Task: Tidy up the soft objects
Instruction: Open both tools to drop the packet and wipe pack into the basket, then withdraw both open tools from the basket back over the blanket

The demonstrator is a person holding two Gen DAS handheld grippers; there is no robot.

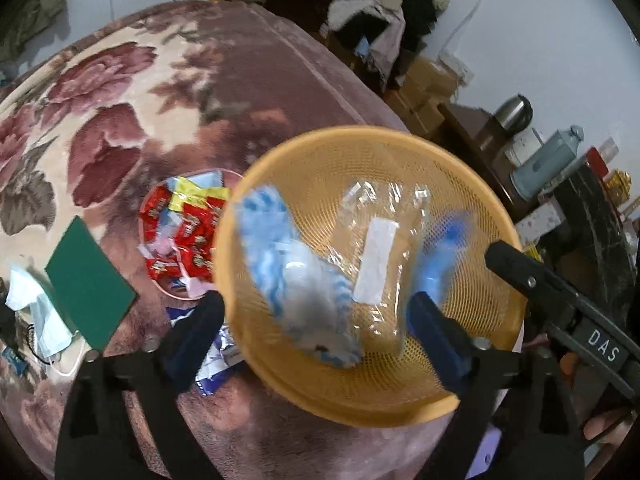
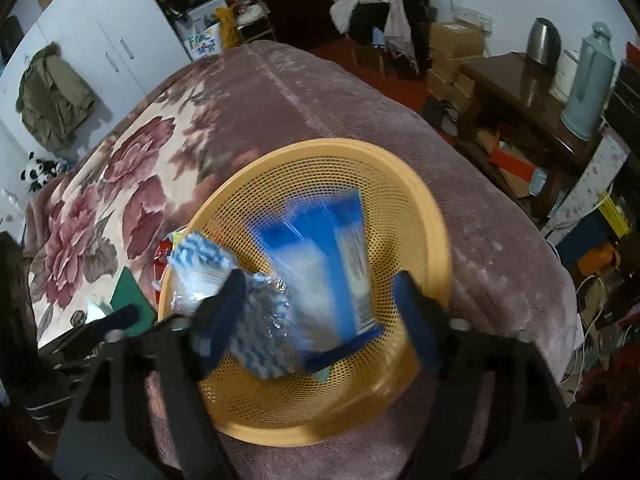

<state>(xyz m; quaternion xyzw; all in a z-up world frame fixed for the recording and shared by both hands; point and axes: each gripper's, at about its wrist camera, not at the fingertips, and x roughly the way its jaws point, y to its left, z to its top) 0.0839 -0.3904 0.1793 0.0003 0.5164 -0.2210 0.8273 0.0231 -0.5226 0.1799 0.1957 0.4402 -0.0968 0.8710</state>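
Note:
An orange mesh basket (image 1: 460, 184) (image 2: 408, 216) sits on the flowered blanket. In it lie a blue-and-white striped cloth in clear wrap (image 1: 280, 248) (image 2: 256, 320), and a blurred blue-and-clear packet (image 2: 328, 264) that seems in mid-fall, also in the left wrist view (image 1: 380, 256). My left gripper (image 1: 316, 328) is open over the basket's near-left rim, one finger outside it. My right gripper (image 2: 320, 312) is open above the basket, nothing between its fingers; it also shows in the left wrist view (image 1: 560, 296).
A pink dish of red and yellow snack packets (image 1: 180, 232) sits left of the basket. A green pad (image 1: 90, 284) (image 2: 130, 300), a face mask (image 1: 40, 312) and a purple-white packet (image 1: 218, 356) lie nearby. A dark table with flasks (image 2: 520, 84) stands right of the bed.

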